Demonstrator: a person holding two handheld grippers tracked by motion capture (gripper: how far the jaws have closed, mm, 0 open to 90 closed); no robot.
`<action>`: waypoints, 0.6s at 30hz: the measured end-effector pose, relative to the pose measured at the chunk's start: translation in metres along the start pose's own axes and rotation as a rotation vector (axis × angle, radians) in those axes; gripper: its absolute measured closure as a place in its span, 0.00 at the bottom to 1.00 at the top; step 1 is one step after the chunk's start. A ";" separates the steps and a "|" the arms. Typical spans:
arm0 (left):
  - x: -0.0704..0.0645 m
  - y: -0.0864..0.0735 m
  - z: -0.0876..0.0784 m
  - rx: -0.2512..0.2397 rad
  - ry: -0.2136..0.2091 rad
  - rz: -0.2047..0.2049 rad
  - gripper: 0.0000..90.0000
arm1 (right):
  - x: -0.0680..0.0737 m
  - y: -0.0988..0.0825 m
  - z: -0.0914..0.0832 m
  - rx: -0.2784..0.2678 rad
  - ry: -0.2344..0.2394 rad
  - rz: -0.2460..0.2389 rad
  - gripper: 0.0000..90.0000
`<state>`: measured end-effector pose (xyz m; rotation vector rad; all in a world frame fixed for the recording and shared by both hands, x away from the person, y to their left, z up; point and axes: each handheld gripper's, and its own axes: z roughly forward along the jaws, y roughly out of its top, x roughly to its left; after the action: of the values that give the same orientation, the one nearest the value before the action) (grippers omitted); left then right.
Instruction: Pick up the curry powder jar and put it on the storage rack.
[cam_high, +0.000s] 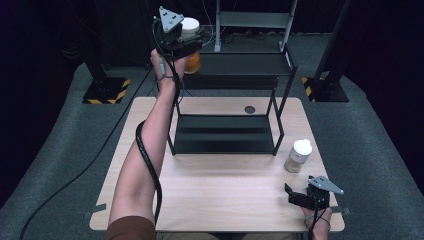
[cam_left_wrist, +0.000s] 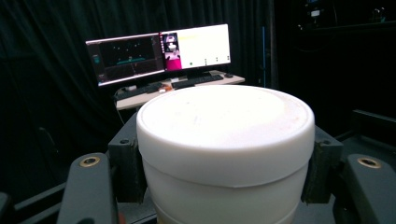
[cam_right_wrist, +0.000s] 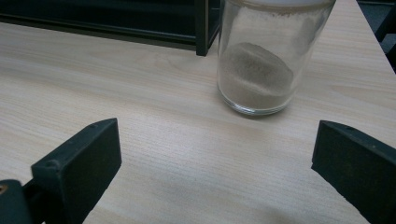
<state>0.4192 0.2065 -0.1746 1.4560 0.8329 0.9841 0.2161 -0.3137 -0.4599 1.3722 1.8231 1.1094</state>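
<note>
Left claw (cam_high: 186, 41) raised high at the far left of the black two-tier shelf rack (cam_high: 227, 100), level with its upper shelf (cam_high: 240, 64). It is clamped on a jar with a white lid (cam_high: 190, 26); orange contents show below the claw in the high view. Left gripper view: the jar's white lid (cam_left_wrist: 224, 126) sits close to the camera, upright, with a black jaw pressed to each side of the jar just under the lid. The jar is off the surface, held in the air beside the left end of the upper shelf; whether it touches the shelf edge cannot be told. Behind it in that view, two lit monitors (cam_left_wrist: 159, 51) on a desk against a dark curtain. Right claw (cam_high: 300, 196) rests low near the front right corner of the wooden surface (cam_high: 215, 190), jaws spread wide with nothing between them. Right gripper view: both black jaws stand well apart over bare wood. Ahead of them stands a second jar (cam_right_wrist: 271, 56), clear glass, upright, with brownish powder in its lower part, just beside the rack's front right leg (cam_right_wrist: 201, 28). High view shows this same jar with a white lid (cam_high: 298, 156) on the surface, near the right claw but apart from it. Rack's lower shelf (cam_high: 225, 134) sits on the surface.
</note>
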 end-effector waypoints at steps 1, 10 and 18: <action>0.001 0.000 0.001 0.004 0.002 -0.002 0.37 | 0.000 0.000 0.000 -0.001 0.000 0.000 0.01; 0.006 0.000 0.009 0.024 0.025 -0.025 0.37 | 0.001 0.000 0.000 -0.002 -0.002 -0.005 0.01; 0.011 -0.002 0.017 0.053 0.034 -0.039 0.37 | 0.001 -0.001 0.000 -0.003 -0.002 -0.005 0.01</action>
<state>0.4387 0.2097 -0.1752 1.4656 0.9151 0.9665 0.2152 -0.3131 -0.4603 1.3659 1.8212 1.1073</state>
